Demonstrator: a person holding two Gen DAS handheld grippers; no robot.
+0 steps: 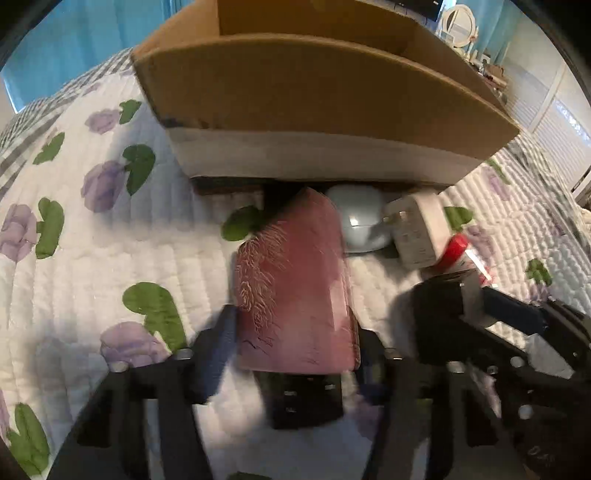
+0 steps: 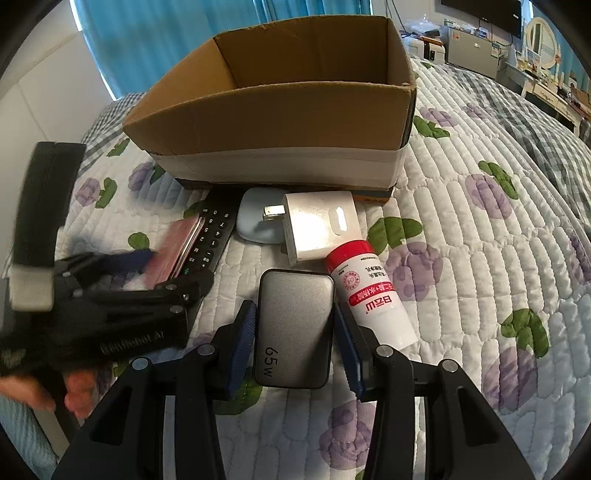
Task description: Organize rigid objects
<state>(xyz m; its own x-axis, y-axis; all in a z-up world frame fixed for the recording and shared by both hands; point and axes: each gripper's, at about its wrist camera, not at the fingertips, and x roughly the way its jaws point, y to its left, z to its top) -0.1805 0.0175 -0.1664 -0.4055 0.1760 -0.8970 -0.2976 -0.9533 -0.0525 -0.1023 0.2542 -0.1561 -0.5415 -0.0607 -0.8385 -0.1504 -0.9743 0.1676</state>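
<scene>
An open cardboard box [image 1: 325, 96] [image 2: 273, 122] stands on the floral quilt. My left gripper [image 1: 295, 332] is shut on a pink phone [image 1: 295, 291], lifted above a black remote [image 2: 214, 236]; the phone also shows in the right wrist view [image 2: 173, 247]. My right gripper [image 2: 293, 332] is open around a grey 65W charger [image 2: 293, 328] lying on the quilt; the pads are close to its sides, apart from them. A white plug adapter [image 2: 321, 225], a pale blue case [image 2: 255, 218] and a white tube with a red cap [image 2: 369, 291] lie before the box.
The quilt [image 2: 480, 258] slopes away to the right. Blue curtains [image 2: 155, 37] hang behind the box. A desk with a round mirror [image 2: 543, 33] stands at the far right. A hand [image 2: 44, 391] holds the left gripper.
</scene>
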